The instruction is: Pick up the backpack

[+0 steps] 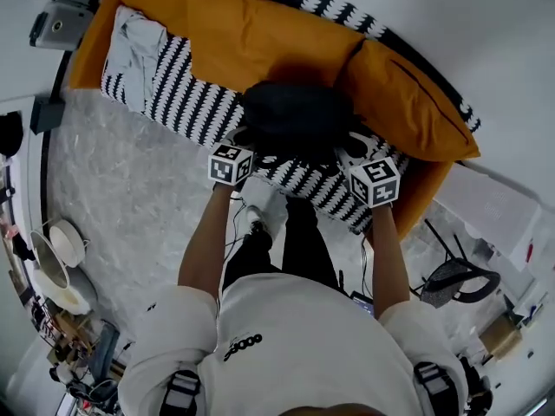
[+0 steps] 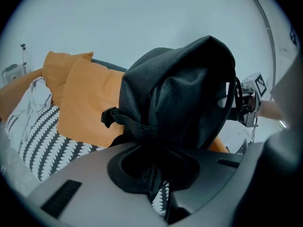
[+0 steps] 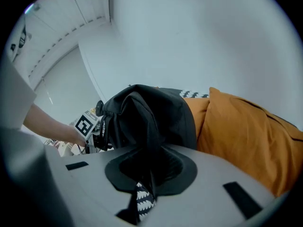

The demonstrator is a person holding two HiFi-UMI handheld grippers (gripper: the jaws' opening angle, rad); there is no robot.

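Note:
A black backpack point(image 1: 297, 115) hangs just above the black-and-white patterned sofa seat point(image 1: 186, 102), held between both grippers. My left gripper point(image 1: 245, 150) is shut on the fabric at the backpack's left side; in the left gripper view the black cloth point(image 2: 175, 108) bunches into the jaws. At the backpack's right side my right gripper point(image 1: 357, 159) is shut on its fabric, and the bag point(image 3: 149, 119) fills the middle of the right gripper view. Each gripper shows in the other's view, the left gripper point(image 3: 90, 126) and the right gripper point(image 2: 250, 100).
Orange cushions point(image 1: 260, 33) line the sofa back, with another orange cushion point(image 1: 408, 102) at the right. A pale cloth point(image 1: 139, 46) lies at the seat's left end. Grey floor point(image 1: 121, 206) spreads at the left; an office chair point(image 1: 460, 280) stands at the right.

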